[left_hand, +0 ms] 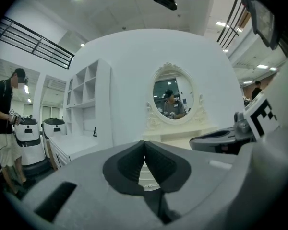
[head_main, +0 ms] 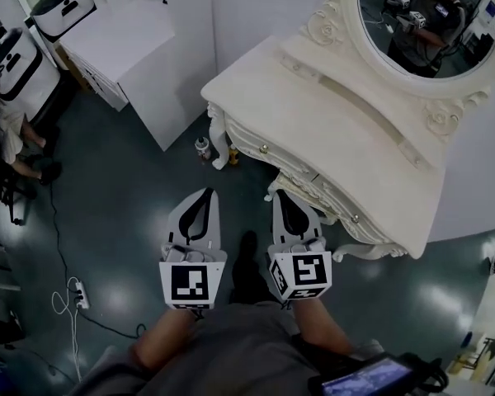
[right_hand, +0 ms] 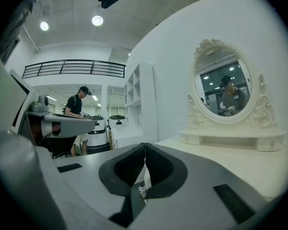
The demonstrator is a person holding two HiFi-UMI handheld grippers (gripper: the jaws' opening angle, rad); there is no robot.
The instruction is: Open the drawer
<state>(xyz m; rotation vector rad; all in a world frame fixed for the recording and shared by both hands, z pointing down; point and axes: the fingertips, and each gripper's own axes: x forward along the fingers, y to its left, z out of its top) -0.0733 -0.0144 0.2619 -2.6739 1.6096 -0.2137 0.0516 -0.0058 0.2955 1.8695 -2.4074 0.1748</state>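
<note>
**A:** Where do we have the drawer against the tongs?

**B:** Going from the left: our left gripper [head_main: 207, 192] hangs over the dark floor [head_main: 132, 188], well to the left of the white dressing table [head_main: 313, 106]; our right gripper [head_main: 277, 195] is just beside it, with its tip near the table's carved front; the drawer [head_main: 285, 165] sits in that front, which slants along the table's near edge; one knob [head_main: 263, 148] lies just ahead of the right tip and a second knob [head_main: 355, 219] off to its right; both tongs are apart from the drawer.

**A:** And how do we find the jaws?

**B:** In the left gripper view the two dark pads meet at their tips with nothing between them; the right gripper view shows the same, pads together and empty; neither touches anything.

**A:** Any writing we can read?

**B:** On the left cube [head_main: 190, 283] and the right cube [head_main: 301, 275] we see black-and-white square markers; two small bottles [head_main: 203, 148] stand on the floor by the table leg, their labels too small for us to read.
</note>
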